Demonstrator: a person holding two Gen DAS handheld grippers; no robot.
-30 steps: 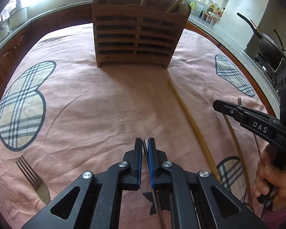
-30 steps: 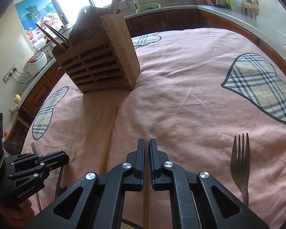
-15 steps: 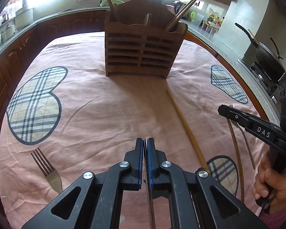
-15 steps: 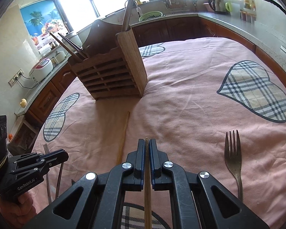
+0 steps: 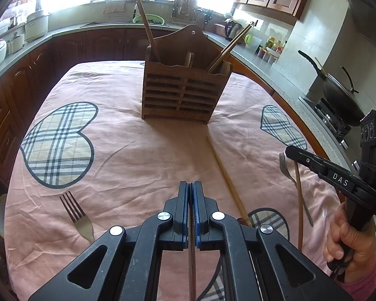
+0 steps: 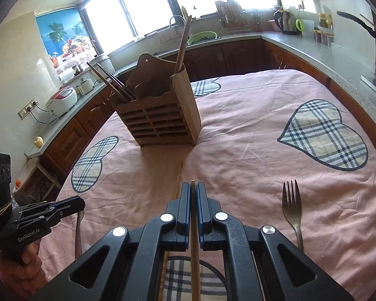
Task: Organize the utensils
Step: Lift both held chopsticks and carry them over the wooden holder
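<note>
A thin dark utensil (image 5: pixel 192 250), perhaps a chopstick, is clamped in the left gripper (image 5: pixel 191 188). A wooden chopstick (image 6: pixel 194 245) is pinched by the right gripper (image 6: pixel 193 188). The holder (image 5: pixel 180 92) is set toward the table's far edge. One fork (image 5: pixel 77 217) is left near the left edge, another (image 6: pixel 292 208) near the right.

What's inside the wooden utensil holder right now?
The wooden utensil holder has one long wooden handle in its left compartment and dark chopsticks leaning out of the right one. Their lower ends, and anything shorter, are hidden behind the slatted front.
</note>
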